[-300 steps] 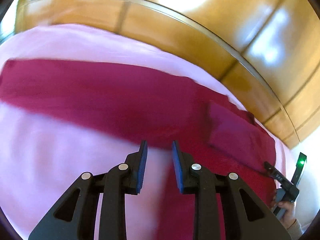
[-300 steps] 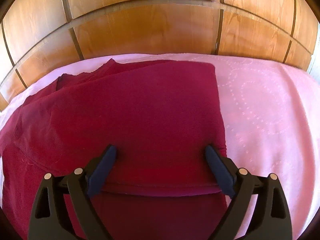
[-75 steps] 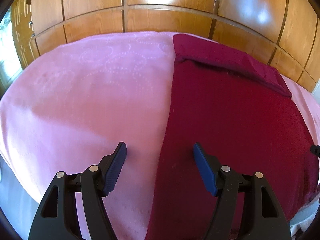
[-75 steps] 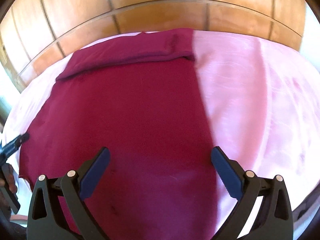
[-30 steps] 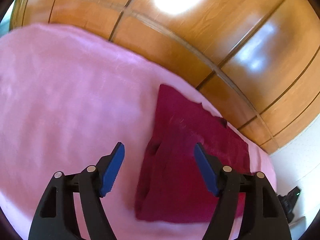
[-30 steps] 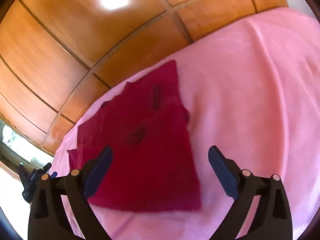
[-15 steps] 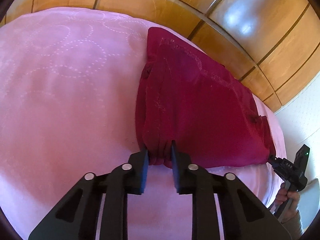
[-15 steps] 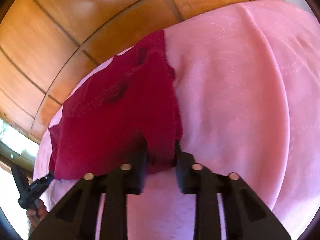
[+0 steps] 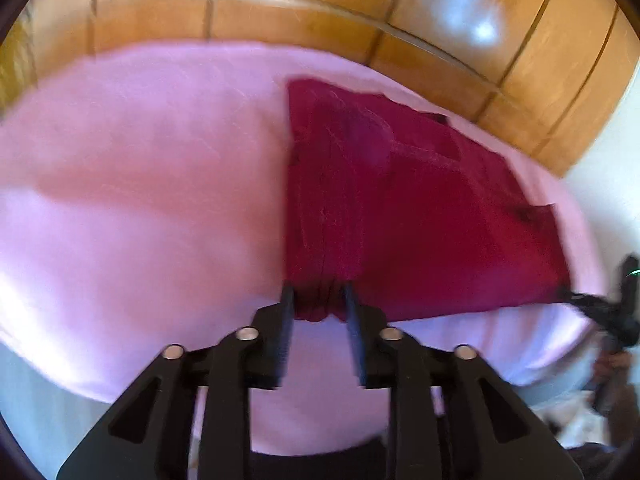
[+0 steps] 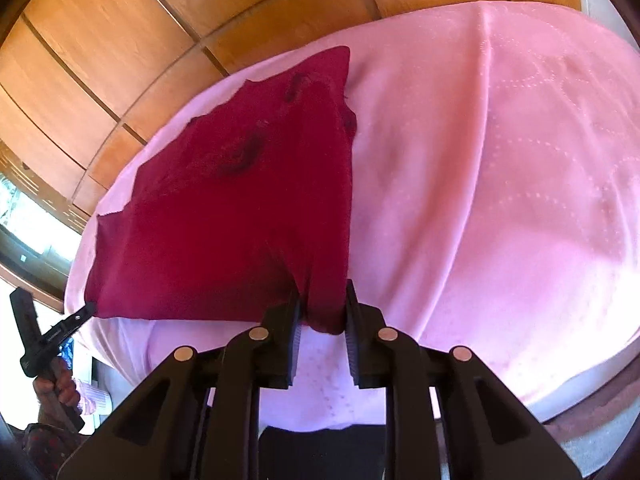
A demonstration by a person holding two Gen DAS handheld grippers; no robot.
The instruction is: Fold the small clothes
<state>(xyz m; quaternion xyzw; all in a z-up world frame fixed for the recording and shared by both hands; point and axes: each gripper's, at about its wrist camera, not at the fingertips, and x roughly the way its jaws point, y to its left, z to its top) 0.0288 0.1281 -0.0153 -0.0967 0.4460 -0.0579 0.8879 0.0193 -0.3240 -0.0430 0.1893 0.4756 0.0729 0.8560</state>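
A dark red folded garment (image 9: 400, 208) lies on the pink bedspread (image 9: 140, 200). My left gripper (image 9: 318, 300) is shut on its near left corner, the cloth bunched between the jaws. In the right wrist view the same garment (image 10: 240, 208) stretches away to the left, and my right gripper (image 10: 322, 304) is shut on its near right corner. Both near corners are lifted off the bed; the far edge rests on it. The other gripper shows at the edge of each view, the right one (image 9: 600, 312) and the left one (image 10: 48, 336).
A wooden panelled headboard (image 9: 360, 20) runs behind the bed and shows in the right wrist view (image 10: 120, 40). The pink bedspread (image 10: 500, 180) spreads wide to the right of the garment. The bed's near edge is just below the grippers.
Both grippers stay shut on the near corners and have pulled back toward the bed's near edge, raising that edge. One second ago both were open above the garment.
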